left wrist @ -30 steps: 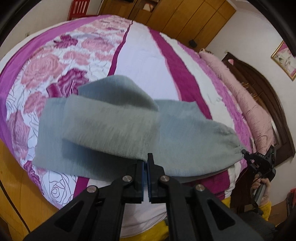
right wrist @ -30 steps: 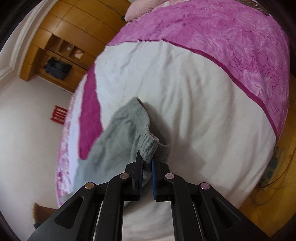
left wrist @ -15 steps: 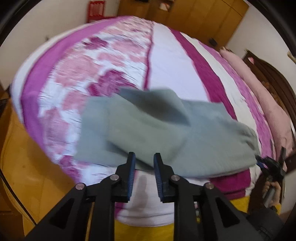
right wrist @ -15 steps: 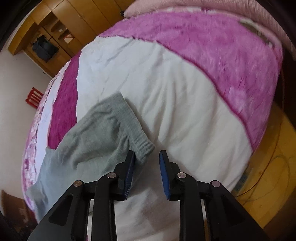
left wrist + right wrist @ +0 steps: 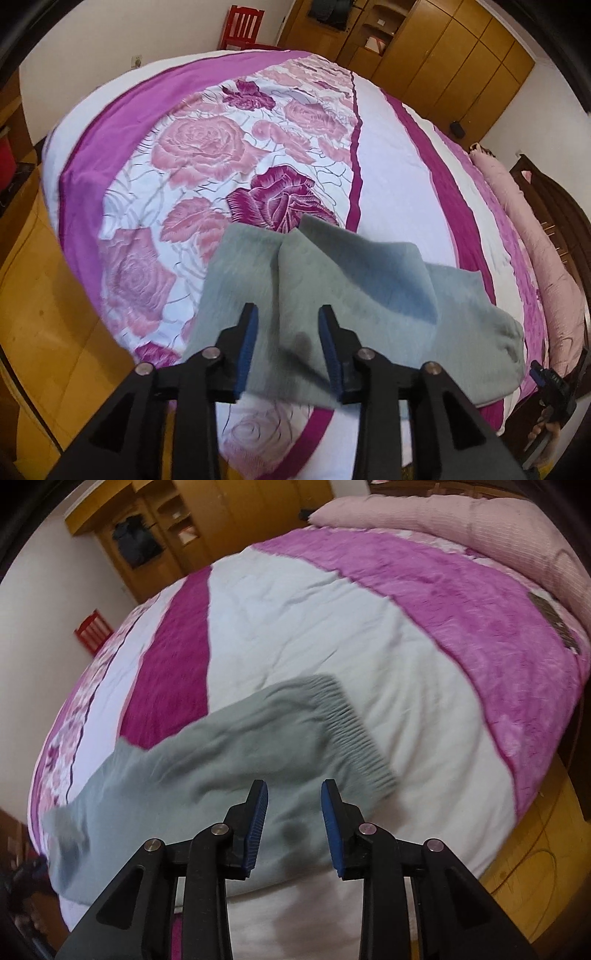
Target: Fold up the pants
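Observation:
The grey pants (image 5: 351, 295) lie folded on the bed near its front edge, leg ends doubled over the middle. In the right wrist view the pants (image 5: 221, 760) show their ribbed waistband (image 5: 351, 734) at the right end. My left gripper (image 5: 288, 328) is open and empty above the pants' near edge. My right gripper (image 5: 293, 805) is open and empty above the waist end. The right gripper also shows in the left wrist view (image 5: 550, 384) at the far right.
The bed (image 5: 388, 147) has a pink, white and magenta rose-patterned cover. A pink bolster (image 5: 543, 240) lies along the headboard side. Wooden wardrobes (image 5: 443, 48) and a red chair (image 5: 242, 26) stand behind. A yellow wooden floor (image 5: 44, 314) surrounds the bed.
Both grippers let go of the pants and opened wide. The cloth dropped flat onto the bed, and both grippers drew back a little above it.

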A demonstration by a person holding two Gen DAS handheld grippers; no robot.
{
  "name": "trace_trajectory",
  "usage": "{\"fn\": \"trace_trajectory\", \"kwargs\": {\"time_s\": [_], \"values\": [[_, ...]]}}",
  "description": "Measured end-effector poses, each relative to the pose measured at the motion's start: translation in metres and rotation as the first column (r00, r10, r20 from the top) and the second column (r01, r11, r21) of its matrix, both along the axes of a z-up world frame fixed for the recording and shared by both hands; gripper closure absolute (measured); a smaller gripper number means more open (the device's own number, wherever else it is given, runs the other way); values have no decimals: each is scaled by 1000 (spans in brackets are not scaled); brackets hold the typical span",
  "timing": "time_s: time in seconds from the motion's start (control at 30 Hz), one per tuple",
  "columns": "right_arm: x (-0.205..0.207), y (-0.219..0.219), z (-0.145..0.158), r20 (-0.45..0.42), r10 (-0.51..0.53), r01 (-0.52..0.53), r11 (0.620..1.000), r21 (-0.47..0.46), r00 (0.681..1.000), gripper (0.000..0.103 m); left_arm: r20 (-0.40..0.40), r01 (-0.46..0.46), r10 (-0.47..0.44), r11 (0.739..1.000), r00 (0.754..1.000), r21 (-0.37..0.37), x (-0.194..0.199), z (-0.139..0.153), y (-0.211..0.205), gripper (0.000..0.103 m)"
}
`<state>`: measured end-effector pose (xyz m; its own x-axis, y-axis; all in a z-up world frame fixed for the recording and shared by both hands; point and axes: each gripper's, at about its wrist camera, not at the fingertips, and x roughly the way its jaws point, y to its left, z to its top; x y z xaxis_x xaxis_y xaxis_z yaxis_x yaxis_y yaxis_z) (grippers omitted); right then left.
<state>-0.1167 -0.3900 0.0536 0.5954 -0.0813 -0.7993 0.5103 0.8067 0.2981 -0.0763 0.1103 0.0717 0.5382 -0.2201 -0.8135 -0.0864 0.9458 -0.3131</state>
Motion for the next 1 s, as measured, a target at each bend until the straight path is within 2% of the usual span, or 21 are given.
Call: {"fn": "trace_trajectory", "kwargs": {"time_s": [0.2,0.3,0.43,0.5,0.53,0.6,0.77,0.9,1.0], "values": [[15,20,-19,-40,75,-75,997,1,996,72,-30,-12,12,1000,999,-13,29,-26,0,61],[16,25,-26,-57,83,-84,996,-19,995,72,-45,-22,19,998,999,-67,38,-35,0,61],[15,28,-27,-53,90,-92,995,-36,994,72,-24,-20,17,994,1000,-111,44,-39,-6,62],[14,27,-27,-51,92,-93,995,-34,995,72,-9,-19,18,993,1000,-114,43,-38,-8,73],[14,27,-27,-49,92,-93,995,-33,995,72,1,-16,17,993,1000,-118,42,-37,-9,93],[14,27,-27,-47,92,-94,995,-34,995,72,24,-13,16,992,1000,-124,38,-32,-10,96],[14,30,-28,-48,95,-97,994,-47,994,72,130,-103,98,994,987,39,15,1,-2,97],[15,31,-29,-52,98,-101,993,-54,994,72,97,-141,133,987,986,83,6,-1,9,95],[15,32,-29,-54,102,-105,993,-58,993,72,52,-179,173,971,984,156,4,-14,16,94]]}}
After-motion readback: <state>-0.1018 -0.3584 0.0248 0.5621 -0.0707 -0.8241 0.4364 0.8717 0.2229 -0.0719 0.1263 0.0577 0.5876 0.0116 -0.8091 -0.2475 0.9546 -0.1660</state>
